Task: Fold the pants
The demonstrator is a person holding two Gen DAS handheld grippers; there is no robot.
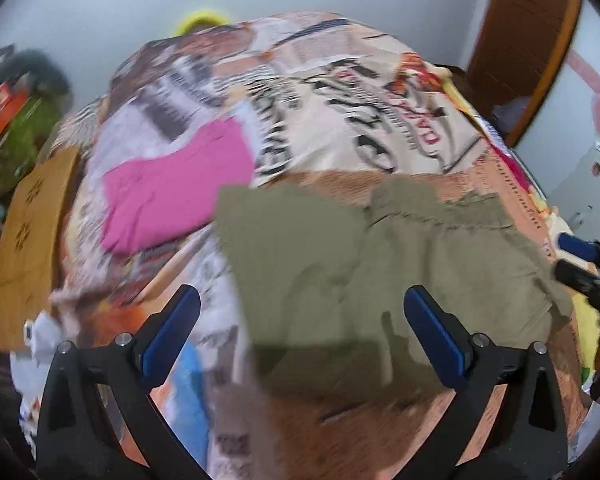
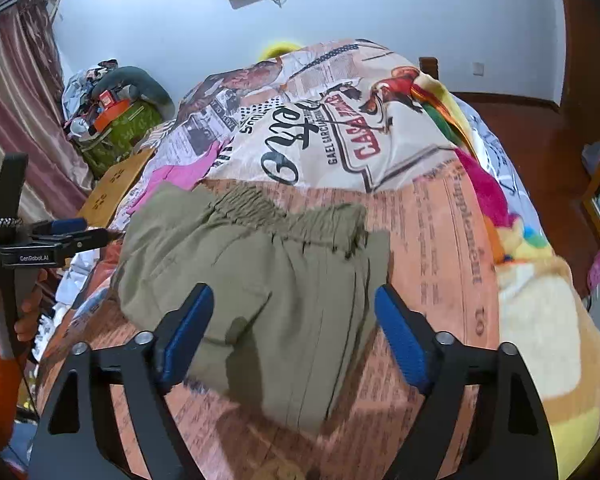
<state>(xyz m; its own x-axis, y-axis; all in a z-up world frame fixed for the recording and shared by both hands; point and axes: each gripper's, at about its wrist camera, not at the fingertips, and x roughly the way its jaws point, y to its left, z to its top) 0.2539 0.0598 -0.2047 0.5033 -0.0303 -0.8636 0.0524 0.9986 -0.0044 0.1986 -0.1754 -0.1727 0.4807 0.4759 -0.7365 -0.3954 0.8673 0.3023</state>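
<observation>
Olive-green pants (image 1: 372, 256) lie folded into a compact bundle on the printed bedspread (image 1: 340, 128); the elastic waistband (image 2: 284, 216) faces the far side. My left gripper (image 1: 302, 328) is open and empty, hovering over the bundle's left part. My right gripper (image 2: 294, 328) is open and empty above the bundle's near edge (image 2: 292, 360). The right gripper also shows at the right edge of the left wrist view (image 1: 576, 256), and the left gripper at the left edge of the right wrist view (image 2: 80, 232).
A pink garment (image 1: 172, 192) lies on the bedspread left of the pants, also in the right wrist view (image 2: 176, 178). A wooden board (image 1: 32, 240) and a green bag with clutter (image 2: 120, 128) stand at the left. A colourful blanket (image 2: 520, 260) lies at the right.
</observation>
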